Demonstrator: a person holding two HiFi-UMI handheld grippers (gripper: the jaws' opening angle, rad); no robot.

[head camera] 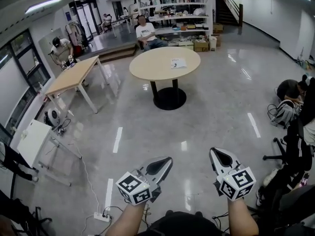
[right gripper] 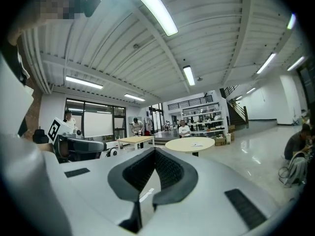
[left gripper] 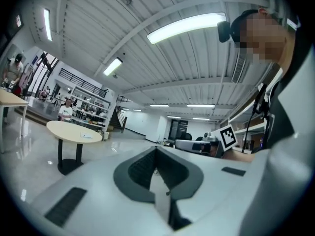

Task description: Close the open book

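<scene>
The left gripper [head camera: 161,165] is held low in front of the person, level, its tip aimed over the floor [head camera: 211,107]. In the left gripper view its jaws meet at the tip with nothing between them [left gripper: 156,150]. The right gripper [head camera: 221,157] is held beside it, level too, a little apart from the left one. Its jaws are likewise closed together and empty [right gripper: 155,152]. Each gripper carries its marker cube at the rear, just above the person's forearm.

Ahead of both grippers lies a wide stretch of glossy grey floor. A white power strip [head camera: 102,216] with a cable lies on it near the left forearm.

Well apart from the grippers, across the floor, stands a round pale surface [head camera: 147,68] on a black pedestal base [head camera: 170,98]. The open book [head camera: 178,63] lies flat on it, toward its right side, pages up. It is small in both gripper views [left gripper: 87,135] [right gripper: 197,144], and neither gripper touches it.

Just behind the round surface a seated person [head camera: 146,33] in a white shirt faces this way. To the left stands a rectangular wooden table [head camera: 74,75], with another person [head camera: 60,48] bent over near its far end. Shelving [head camera: 172,14] with boxes lines the back wall, and a staircase [head camera: 229,6] rises at the right. At the right edge a person [head camera: 293,90] crouches near a backpack [head camera: 284,113].
</scene>
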